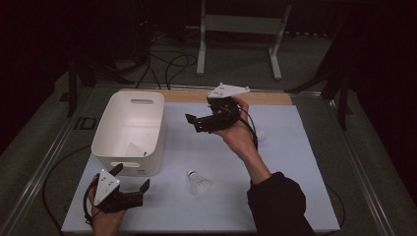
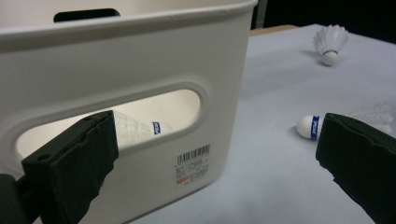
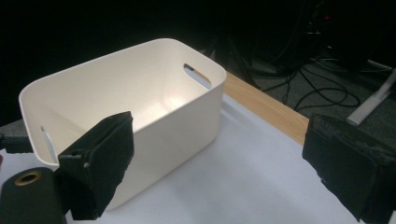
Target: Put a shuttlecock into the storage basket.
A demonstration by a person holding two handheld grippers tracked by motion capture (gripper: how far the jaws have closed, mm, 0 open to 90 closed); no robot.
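Note:
A white bin [image 1: 129,129] stands at the left of the pale mat [image 1: 275,162]. One shuttlecock [image 1: 135,149] lies inside it, and it shows through the bin's handle slot as the same shuttlecock [image 2: 140,126]. A second shuttlecock [image 1: 198,183] lies on the mat near the front, its cork [image 2: 308,127] beside my left gripper's right jaw. A third shuttlecock [image 1: 260,135] rests farther right, behind the person's hand. My left gripper [image 1: 131,178] is open and empty, low at the bin's near wall [image 2: 140,70]. My right gripper [image 1: 193,123] hangs open and empty in the air, facing the bin [image 3: 140,93].
A wooden strip [image 1: 265,97] runs along the table's far edge. Cables [image 1: 167,64] and a white frame stand [image 1: 236,34] lie on the floor beyond. The third shuttlecock [image 2: 330,44] stands upright far across the mat. The right sleeve [image 1: 278,204] crosses the front right.

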